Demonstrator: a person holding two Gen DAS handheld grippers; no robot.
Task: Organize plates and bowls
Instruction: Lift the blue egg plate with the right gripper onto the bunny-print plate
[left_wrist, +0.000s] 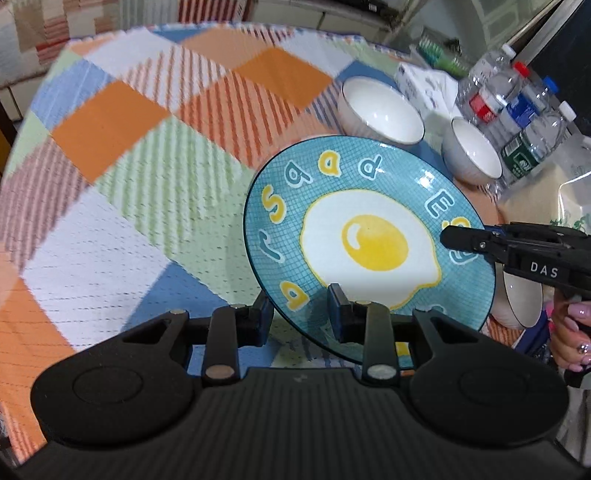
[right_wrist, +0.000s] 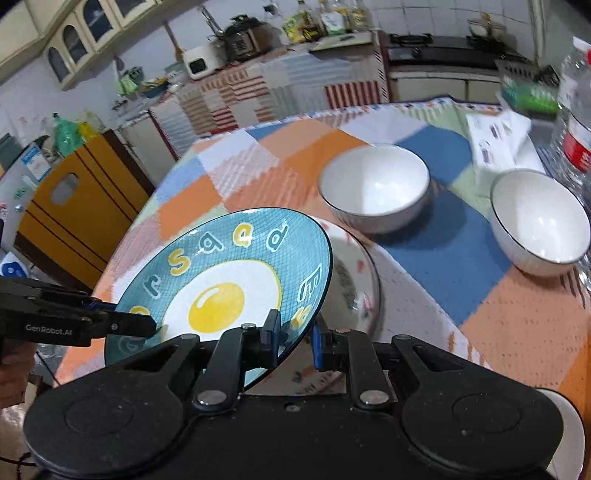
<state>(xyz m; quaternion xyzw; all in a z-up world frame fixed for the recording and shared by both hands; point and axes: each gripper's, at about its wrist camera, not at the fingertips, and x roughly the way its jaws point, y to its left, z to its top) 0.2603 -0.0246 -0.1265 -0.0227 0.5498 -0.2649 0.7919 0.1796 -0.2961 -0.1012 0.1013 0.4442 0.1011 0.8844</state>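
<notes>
1. Checked tablecloth (left_wrist: 122, 155) in orange, blue, green and white covers the table, and everything below is placed against the blue egg plate (left_wrist: 369, 236) that is held tilted above it.
2. Left gripper (left_wrist: 301, 314) grips the plate's near rim in its own camera's view: one pad sits on the printed face and the other behind the rim, so the narrow jaws are clamped on the plate.
3. Seen from the right wrist camera, the left gripper (right_wrist: 147, 325) reaches in from the left of the plate (right_wrist: 221, 288) and its tip lies on the rim there.
4. Right gripper (right_wrist: 295, 339) holds the plate's lower right edge, with one finger on the face and one behind; its jaws are narrow and pressed on the rim.
5. In the left wrist view the right gripper (left_wrist: 454, 240) comes in from the right of the plate, and a hand (left_wrist: 569, 332) holds its handle.
6. A paler plate (right_wrist: 354, 280) lies flat on the cloth just beneath and right of the egg plate.
7. Beyond the plate stands a white bowl (right_wrist: 373, 184), and a second white bowl (right_wrist: 539, 218) stands further right, apart from the first.
8. Another bowl (left_wrist: 517, 302) shows partly behind the plate's right edge.
9. Water bottles (left_wrist: 517, 107) cluster right of the bowls.
</notes>
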